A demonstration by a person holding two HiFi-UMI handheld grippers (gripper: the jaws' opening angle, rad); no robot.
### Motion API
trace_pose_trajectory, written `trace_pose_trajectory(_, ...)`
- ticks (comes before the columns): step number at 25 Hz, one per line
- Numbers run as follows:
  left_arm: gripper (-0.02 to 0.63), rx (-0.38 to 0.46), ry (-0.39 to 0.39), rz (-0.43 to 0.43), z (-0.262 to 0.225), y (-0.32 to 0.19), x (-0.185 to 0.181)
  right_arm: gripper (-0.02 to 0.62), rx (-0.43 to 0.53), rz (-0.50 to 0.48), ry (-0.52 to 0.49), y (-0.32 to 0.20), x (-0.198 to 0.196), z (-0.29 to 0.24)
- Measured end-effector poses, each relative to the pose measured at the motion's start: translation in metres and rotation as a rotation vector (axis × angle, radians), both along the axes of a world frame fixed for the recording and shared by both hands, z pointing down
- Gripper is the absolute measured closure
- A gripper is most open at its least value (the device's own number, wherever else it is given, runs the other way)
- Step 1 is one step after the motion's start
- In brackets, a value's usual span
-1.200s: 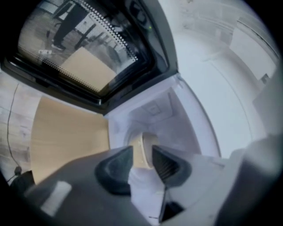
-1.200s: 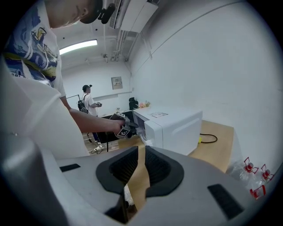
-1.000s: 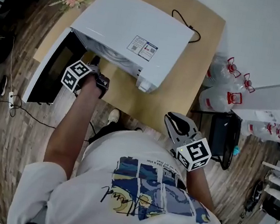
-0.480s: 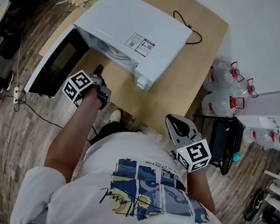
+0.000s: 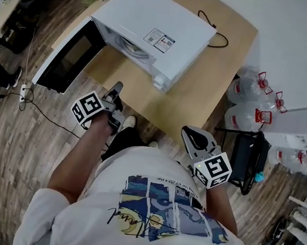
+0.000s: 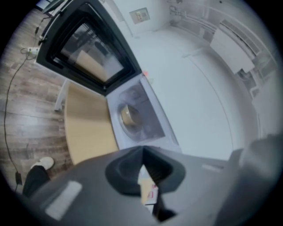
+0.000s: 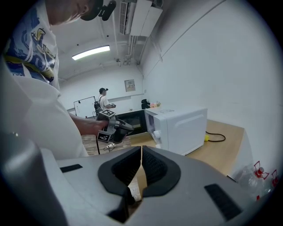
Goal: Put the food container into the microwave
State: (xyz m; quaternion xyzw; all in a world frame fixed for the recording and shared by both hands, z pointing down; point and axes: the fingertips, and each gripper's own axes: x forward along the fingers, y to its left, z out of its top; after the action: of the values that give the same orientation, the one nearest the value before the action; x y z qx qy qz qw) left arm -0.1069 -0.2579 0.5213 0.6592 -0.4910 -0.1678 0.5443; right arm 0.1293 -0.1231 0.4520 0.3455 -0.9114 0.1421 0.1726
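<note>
Head view: we look steeply down from high up on the white boxy microwave w/ its dark door open. Left gripper view faces into its cavity from near. Right gripper view looks about level from farther back, so all 3 share it.

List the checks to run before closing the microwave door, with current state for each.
1. Food container inside the microwave: ok, it shows through the open front.
2. Left gripper let go: ok, jaws together, nothing between them, outside the microwave.
3. Right gripper empty: ok, jaws together, held close to the person.
4. Door shut: not ok, it stands wide open.
5. Door's swing path free of the left gripper: cannot tell from these views.
6. Container upright and centred: cannot tell, too blurred.
</note>
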Motion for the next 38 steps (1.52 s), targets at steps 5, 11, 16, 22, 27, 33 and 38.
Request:
trace_pose_trajectory(5, 0.598, 0.054, -0.114, 0.118, -0.004, 0.038, 0.012, 0.581, 0.006, -0.023, -0.006, 0.012, -0.003, 0.0)
trace_pose_trajectory(11, 0.598, 0.081, -0.157, 0.189, -0.005, 0.067, 0.021, 0.583, 0.01, -0.039, -0.005, 0.024, -0.005, -0.001)
trace_pose_trajectory(16, 0.598, 0.096, -0.17, 0.215, -0.004, 0.078, 0.028, 0.583, 0.014, -0.045, -0.004, 0.032, -0.005, -0.002)
trace_pose_trajectory(22, 0.598, 0.116, -0.19, 0.23, -0.005, 0.088, 0.031, 0.584, 0.022, -0.05, 0.005, 0.041, -0.005, -0.003)
trace_pose_trajectory(27, 0.598, 0.113, -0.199, 0.229, -0.003, 0.096, 0.028, 0.584, 0.024, -0.06, 0.01, 0.047, -0.008, -0.002)
trace_pose_trajectory(33, 0.598, 0.113, -0.196, 0.211, -0.003, 0.101, 0.021, 0.586, 0.025, -0.085, 0.011, 0.049, -0.014, -0.001)
trace_pose_trajectory(38, 0.598, 0.107, -0.182, 0.187, -0.004, 0.099, 0.014, 0.586, 0.03, -0.097, 0.01, 0.046, -0.018, -0.001)
